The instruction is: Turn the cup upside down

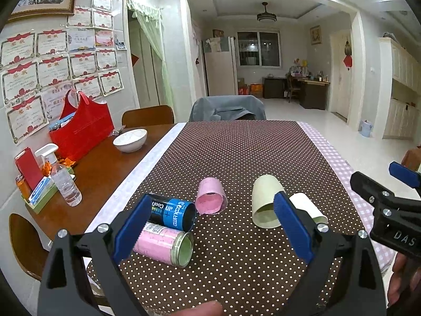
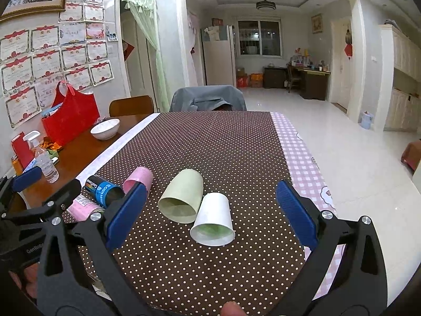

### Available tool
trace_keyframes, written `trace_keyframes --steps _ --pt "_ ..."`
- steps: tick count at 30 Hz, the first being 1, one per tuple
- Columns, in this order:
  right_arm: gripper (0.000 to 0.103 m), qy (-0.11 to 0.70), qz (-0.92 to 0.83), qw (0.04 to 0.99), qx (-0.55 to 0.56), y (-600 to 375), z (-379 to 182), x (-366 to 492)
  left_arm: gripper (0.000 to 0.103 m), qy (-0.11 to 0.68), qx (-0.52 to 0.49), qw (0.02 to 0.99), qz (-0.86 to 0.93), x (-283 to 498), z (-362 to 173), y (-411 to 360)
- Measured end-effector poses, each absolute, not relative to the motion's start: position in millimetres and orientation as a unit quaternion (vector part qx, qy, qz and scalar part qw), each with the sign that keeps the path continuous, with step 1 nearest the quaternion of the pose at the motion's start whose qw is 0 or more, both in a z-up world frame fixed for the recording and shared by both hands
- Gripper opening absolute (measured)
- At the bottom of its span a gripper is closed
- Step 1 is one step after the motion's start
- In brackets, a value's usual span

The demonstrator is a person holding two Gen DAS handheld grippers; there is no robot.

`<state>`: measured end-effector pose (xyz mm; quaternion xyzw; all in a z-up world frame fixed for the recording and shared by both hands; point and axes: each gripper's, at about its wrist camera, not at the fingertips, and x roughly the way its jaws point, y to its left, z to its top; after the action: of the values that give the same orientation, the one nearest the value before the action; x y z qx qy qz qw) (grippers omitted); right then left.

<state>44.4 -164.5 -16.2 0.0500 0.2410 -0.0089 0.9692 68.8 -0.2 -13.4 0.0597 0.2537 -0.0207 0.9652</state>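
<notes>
Several cups lie on their sides on the dotted brown cloth [image 1: 236,158], mouths toward me. A pale green cup [image 1: 265,202] [image 2: 183,198] and a white cup [image 1: 309,208] [image 2: 214,218] touch each other. A pink cup [image 1: 210,197] [image 2: 139,179], a black-and-blue cup [image 1: 173,214] [image 2: 105,188] and a pink cup with a green rim [image 1: 164,246] [image 2: 84,208] lie to the left. My left gripper [image 1: 210,226] is open and empty, above the cloth near the cups. My right gripper [image 2: 210,208] is open and empty, jaws either side of the white and green cups.
A white bowl [image 1: 130,139], a red bag [image 1: 81,129], a spray bottle [image 1: 63,176] and a tray of small items [image 1: 39,194] sit on the bare wooden table at left. Chairs [image 1: 227,108] stand at the far end. Pink checked cloth [image 2: 302,163] covers the right edge.
</notes>
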Motion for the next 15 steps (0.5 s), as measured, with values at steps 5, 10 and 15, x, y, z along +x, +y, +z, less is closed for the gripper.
trace_keyframes --steps 5,10,15 --pt "0.097 0.255 -0.013 0.965 0.055 -170 -23 56 0.092 0.271 0.066 0.96 -0.025 87 -19 -5" --pt "0.097 0.274 -0.019 0.959 0.063 -180 -32 72 0.092 0.299 0.072 0.951 -0.039 112 -25 -14" --pt "0.097 0.295 -0.023 0.952 0.073 -191 -40 94 0.092 0.333 0.076 0.938 -0.053 142 -35 -25"
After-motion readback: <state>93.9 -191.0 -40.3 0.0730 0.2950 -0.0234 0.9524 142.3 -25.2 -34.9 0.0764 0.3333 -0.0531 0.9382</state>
